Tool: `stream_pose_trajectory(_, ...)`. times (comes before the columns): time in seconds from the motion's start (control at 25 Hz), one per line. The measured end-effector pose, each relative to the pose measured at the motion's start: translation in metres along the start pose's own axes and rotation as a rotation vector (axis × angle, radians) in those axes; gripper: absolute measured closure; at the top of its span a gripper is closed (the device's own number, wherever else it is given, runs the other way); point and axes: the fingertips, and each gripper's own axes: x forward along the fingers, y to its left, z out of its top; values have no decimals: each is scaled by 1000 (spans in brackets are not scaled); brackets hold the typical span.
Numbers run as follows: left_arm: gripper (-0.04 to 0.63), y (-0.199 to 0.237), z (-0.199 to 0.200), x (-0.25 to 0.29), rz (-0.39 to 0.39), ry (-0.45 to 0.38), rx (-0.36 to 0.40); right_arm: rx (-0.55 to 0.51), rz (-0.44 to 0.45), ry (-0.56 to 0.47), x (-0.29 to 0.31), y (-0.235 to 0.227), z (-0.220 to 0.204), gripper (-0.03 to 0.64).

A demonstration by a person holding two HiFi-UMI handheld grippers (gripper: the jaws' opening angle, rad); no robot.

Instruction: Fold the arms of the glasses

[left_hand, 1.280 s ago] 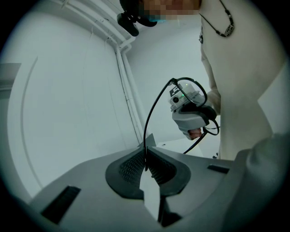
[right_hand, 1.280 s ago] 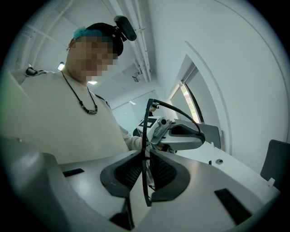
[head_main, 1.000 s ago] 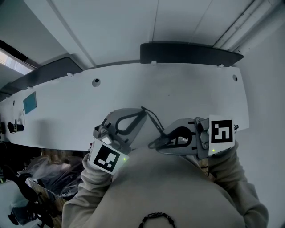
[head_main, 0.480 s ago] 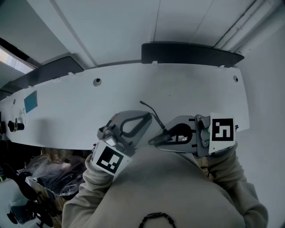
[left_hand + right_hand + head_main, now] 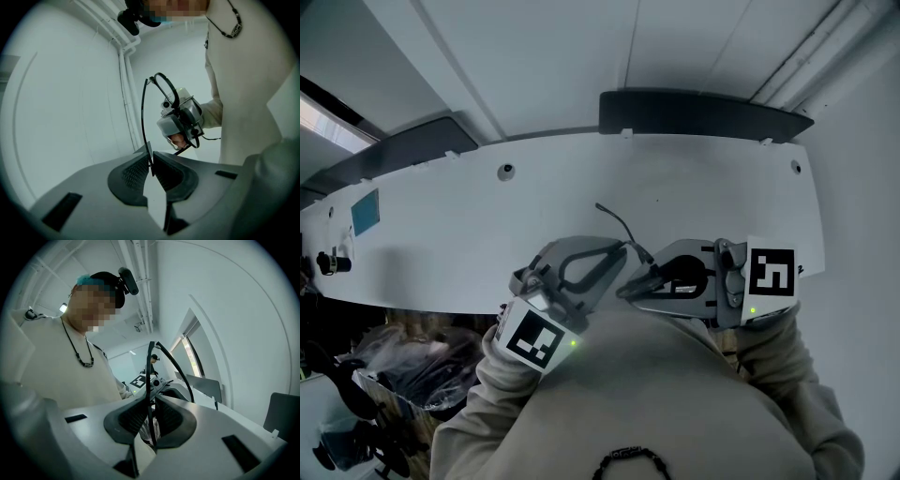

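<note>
The left gripper [image 5: 151, 158] has its grey jaws pinched together on the end of one thin black arm [image 5: 142, 117] of the black wire-rimmed glasses [image 5: 168, 91]. The arm rises from the ribbed pads and curves over to the frame front. The right gripper [image 5: 151, 405] is clamped on that front, with a dark rim running upright between its pads. In the head view the two grippers face each other just before the person's pale sweater [image 5: 656, 394], holding the glasses in the air above the long white table [image 5: 703, 187]. There a thin black arm tip [image 5: 609, 216] points up and away; I cannot tell which arm it is.
</note>
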Motion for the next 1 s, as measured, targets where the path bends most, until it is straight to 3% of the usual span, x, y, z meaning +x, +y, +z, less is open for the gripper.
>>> stream_pose_trajectory(1.0, 558, -21, 6, -1, -59, -37, -42, -12, -57, -24, -1, -4, 3, 554)
